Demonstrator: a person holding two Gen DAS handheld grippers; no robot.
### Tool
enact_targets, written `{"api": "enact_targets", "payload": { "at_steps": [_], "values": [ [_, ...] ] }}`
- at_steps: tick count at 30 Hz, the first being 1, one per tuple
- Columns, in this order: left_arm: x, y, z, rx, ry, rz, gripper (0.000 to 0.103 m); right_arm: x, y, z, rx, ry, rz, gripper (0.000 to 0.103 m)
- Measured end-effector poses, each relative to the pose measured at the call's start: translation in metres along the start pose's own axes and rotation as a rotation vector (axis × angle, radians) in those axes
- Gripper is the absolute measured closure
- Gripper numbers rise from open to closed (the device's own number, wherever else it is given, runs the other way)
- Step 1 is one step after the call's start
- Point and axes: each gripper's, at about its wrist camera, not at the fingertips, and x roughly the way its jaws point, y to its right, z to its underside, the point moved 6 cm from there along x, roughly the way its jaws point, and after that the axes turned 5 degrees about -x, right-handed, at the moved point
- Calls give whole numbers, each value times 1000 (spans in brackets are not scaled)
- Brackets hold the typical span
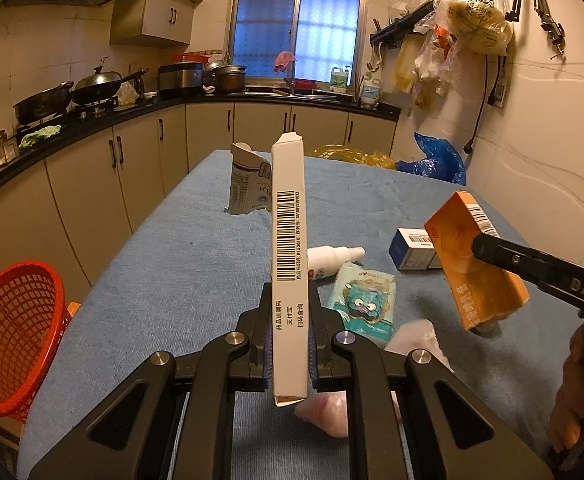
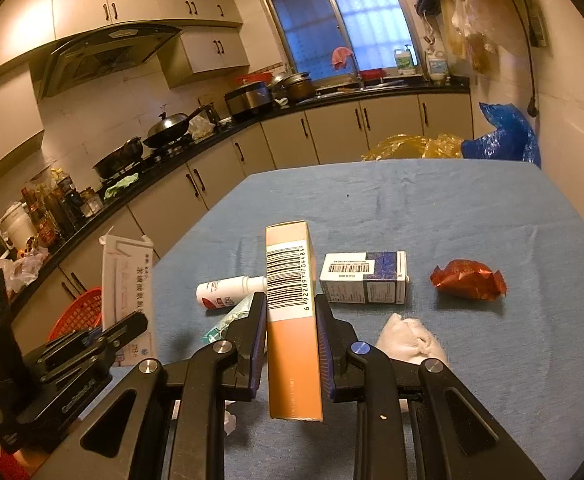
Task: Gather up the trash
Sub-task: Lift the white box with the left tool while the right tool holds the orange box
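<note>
Gripping a long white carton (image 1: pixel 288 268), the left gripper (image 1: pixel 290 344) has both jaws pressed flat against the carton's narrow sides; the carton stands nearly upright, barcode face toward the camera, clear of the blue tablecloth (image 1: pixel 196 264). The right gripper (image 2: pixel 292 344) is likewise clamped — on an orange box (image 2: pixel 292 320), held upright with its barcode showing and lifted off the cloth.

Landmark for what follows: the small blue-and-white box (image 2: pixel 365 278) lying on its side on the tablecloth.
- To its left, a white spray bottle (image 2: pixel 228 290) lies flat, its nozzle pointing toward the box.
- Near the bottle, on the camera's side of it, a pale packet with a blue cartoon figure (image 1: pixel 365 304) lies flat.
- To the box's right, apart from it, a crumpled red wrapper (image 2: pixel 467 280).
- In front of the box, nearer the camera, a wad of white tissue (image 2: pixel 407 340), partly hidden by the right gripper's finger.
- Well beyond the box toward the far left of the table, a grey-and-white carton (image 1: pixel 248 180) with a torn-open top stands upright.

A red mesh basket (image 1: pixel 12 340) sits off the table's left edge, below the tabletop. Yellow (image 2: pixel 411 146) and blue plastic bags (image 2: pixel 499 136) lie past the table's far edge — whether they touch the cloth cannot be told.
</note>
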Motion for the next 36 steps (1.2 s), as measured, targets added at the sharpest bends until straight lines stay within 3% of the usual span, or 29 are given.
{"api": "enact_targets", "payload": {
  "at_steps": [18, 36],
  "values": [
    [-46, -11, 4, 9, 22, 14, 91, -43, -38, 3, -20, 45, -50, 78],
    [-68, -20, 2, -26, 56, -4, 91, -47, -76, 5, -60, 33, -90, 78]
  ]
}}
